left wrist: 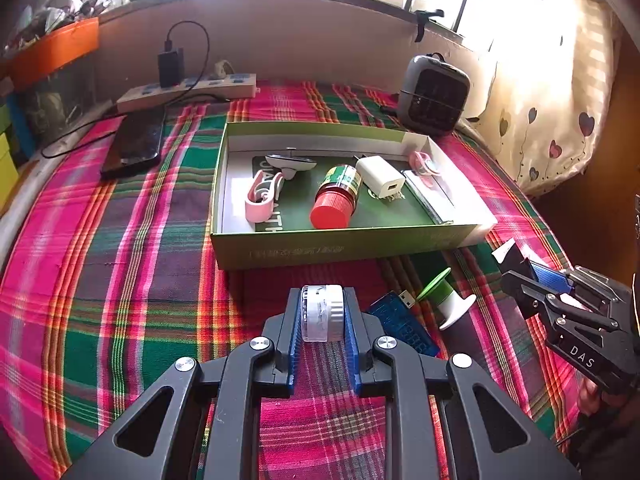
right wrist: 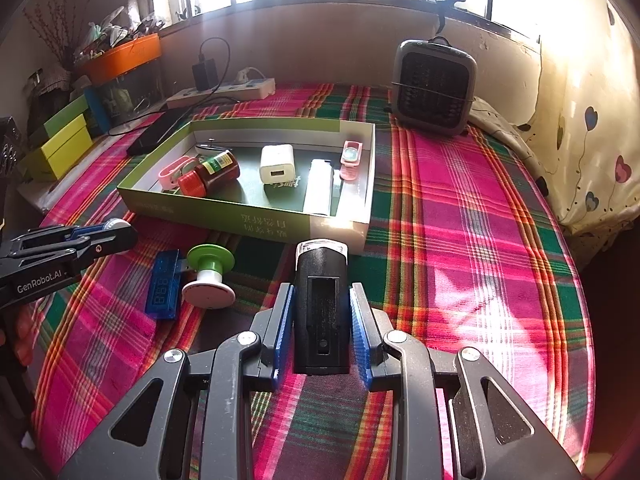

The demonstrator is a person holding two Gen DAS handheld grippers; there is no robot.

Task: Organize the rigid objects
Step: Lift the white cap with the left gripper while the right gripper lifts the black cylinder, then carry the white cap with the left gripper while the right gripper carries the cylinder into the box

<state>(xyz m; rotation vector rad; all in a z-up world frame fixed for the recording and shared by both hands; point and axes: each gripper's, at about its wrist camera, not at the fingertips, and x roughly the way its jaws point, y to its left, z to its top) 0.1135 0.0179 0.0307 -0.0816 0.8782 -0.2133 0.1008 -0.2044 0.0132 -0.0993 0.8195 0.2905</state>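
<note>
Blue ribbed pads on the left gripper [left wrist: 322, 314] pinch a small clear-and-white round cap [left wrist: 322, 312] by its flat sides, so it sits crosswise and cannot roll out; the tool tilts steeply down over the plaid cloth [left wrist: 120, 280], short of the box. Beside it, the right gripper [right wrist: 322, 328] clamps a black block with a clear end [right wrist: 322, 300] lengthwise between its pads, angled down likewise, probably so each piece can be carried over the low wall. Just past the fingertips, loose on the cloth, lie a blue USB meter [right wrist: 163, 290] and a green-and-white spool [right wrist: 210, 276], touching or nearly so, apparently not yet sorted. Beyond them the green cardboard box [left wrist: 280, 246] already holds a red-capped bottle [left wrist: 336, 196], a white charger [left wrist: 380, 176] and a pink clip [left wrist: 262, 196], spaced apart, leaving room in front. Farthest back stand a grey heater [right wrist: 434, 84] and a power strip [left wrist: 188, 90].
</note>
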